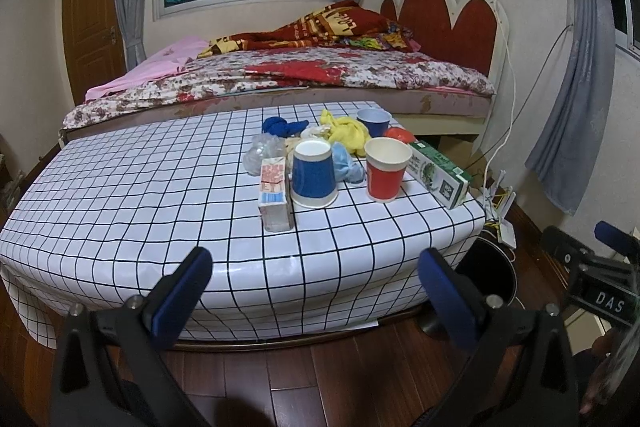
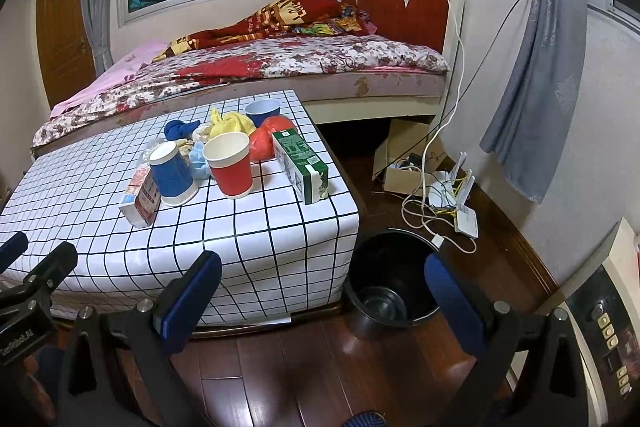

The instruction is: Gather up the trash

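Observation:
Trash sits on a low table with a white checked cloth (image 1: 132, 203) (image 2: 80, 211): a red paper cup (image 1: 386, 169) (image 2: 232, 163), an upside-down blue cup (image 1: 313, 173) (image 2: 172, 173), a small red-and-white carton (image 1: 274, 195) (image 2: 140, 197), a green carton (image 1: 438, 171) (image 2: 304, 163), a second blue cup (image 1: 373, 121) (image 2: 262, 111), and crumpled yellow (image 1: 348, 131), blue (image 1: 282, 127), clear and orange (image 2: 266, 139) wrappers. A black bin (image 2: 390, 279) stands on the floor at the table's right corner. My left gripper (image 1: 316, 283) and right gripper (image 2: 324, 283) are both open and empty, in front of the table.
A bed (image 1: 280, 75) lies behind the table. White cables and a router (image 2: 466, 221) lie on the wooden floor by the right wall, next to a cardboard box (image 2: 400, 147). Grey curtain (image 2: 532, 87) hangs at right. An appliance panel (image 2: 608, 339) is at far right.

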The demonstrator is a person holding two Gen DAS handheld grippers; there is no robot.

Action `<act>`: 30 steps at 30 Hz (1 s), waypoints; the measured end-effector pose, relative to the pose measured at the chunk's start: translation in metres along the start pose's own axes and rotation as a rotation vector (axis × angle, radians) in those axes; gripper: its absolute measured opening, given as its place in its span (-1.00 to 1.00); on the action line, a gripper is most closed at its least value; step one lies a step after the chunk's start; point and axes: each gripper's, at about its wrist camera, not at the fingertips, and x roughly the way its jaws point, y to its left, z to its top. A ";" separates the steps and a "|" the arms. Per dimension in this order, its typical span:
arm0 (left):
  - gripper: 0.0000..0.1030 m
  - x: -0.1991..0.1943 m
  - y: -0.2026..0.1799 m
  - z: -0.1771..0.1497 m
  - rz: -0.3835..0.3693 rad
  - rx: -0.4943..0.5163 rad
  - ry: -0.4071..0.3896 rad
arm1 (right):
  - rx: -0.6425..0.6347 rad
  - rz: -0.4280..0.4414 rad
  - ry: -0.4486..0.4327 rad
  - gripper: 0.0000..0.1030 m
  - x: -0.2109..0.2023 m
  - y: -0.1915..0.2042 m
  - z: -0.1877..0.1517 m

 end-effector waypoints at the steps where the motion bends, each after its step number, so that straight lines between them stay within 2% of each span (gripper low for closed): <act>1: 0.99 0.000 0.000 0.000 0.000 0.000 -0.001 | 0.001 -0.001 0.000 0.99 0.000 -0.001 0.001; 21: 0.99 0.012 -0.007 -0.007 -0.001 -0.009 0.016 | 0.013 -0.002 -0.003 0.98 0.005 -0.005 -0.004; 30: 0.99 0.046 0.001 -0.001 0.029 -0.002 0.043 | -0.021 0.073 0.002 0.98 0.034 -0.002 0.001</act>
